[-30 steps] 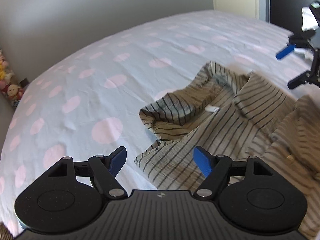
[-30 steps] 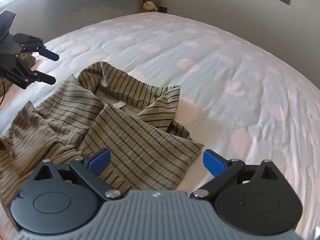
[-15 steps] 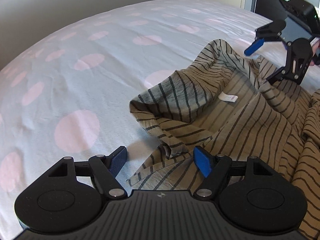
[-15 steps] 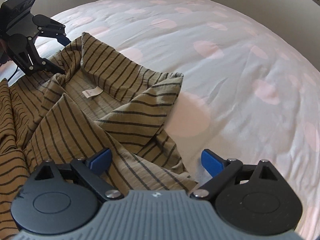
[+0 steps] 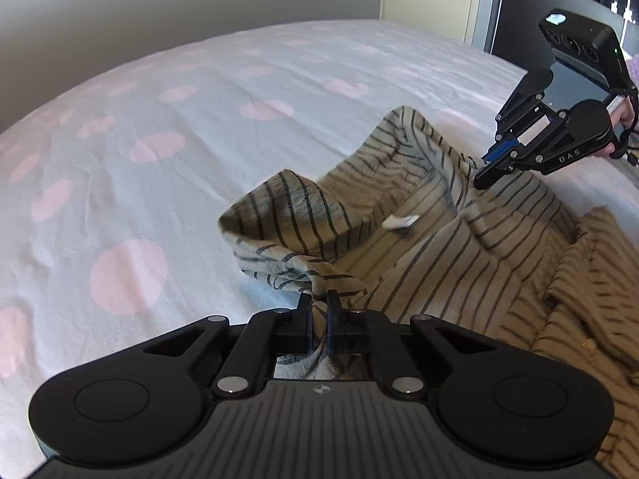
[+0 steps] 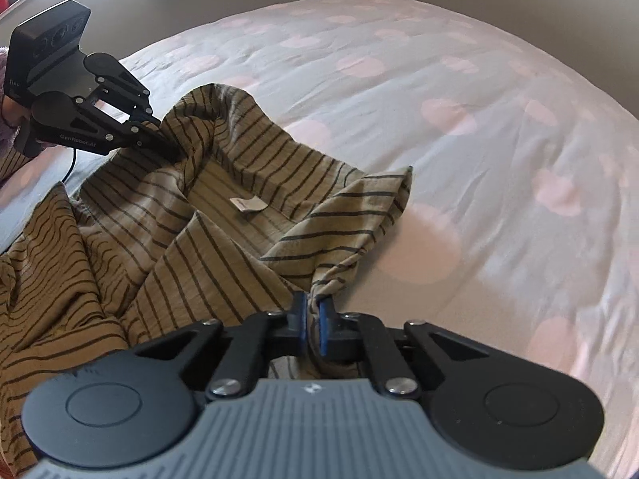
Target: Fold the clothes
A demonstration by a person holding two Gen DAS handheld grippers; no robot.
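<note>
left gripper (image 5: 318,311): jaws closing, pads already clamped on a bunched corner of the striped shirt (image 5: 459,247), at the collar's left end; cloth visibly wedged between the pads and trailing under the gripper body; moving right, collar band (image 5: 303,215) stands up in a ridge, white label (image 5: 401,221) sits inside the neck about midway between the two grips; further right the right gripper (image 5: 485,165) pinches the other collar end, jaws closing too with fabric between them; the right wrist view confirms blue pads pressed on a twisted wad of shirt; a hand (image 5: 623,119) is partly seen behind it.

shirt lies crumpled on the spotted bedsheet (image 5: 159,151), collar towards the middle of the bed, body and sleeves heaped on the near side, far end out of view.

key relation: collar's long axis runs straight from one gripper to the other, slack and sagging in between; each hand holds its own end, neither nearer the middle; judgement: next move likely needs both hands to lift and draw apart along that axis to tension the neckline so the body hangs flat; risk: grips are on bunched wads, may pull unevenly or slip.
</note>
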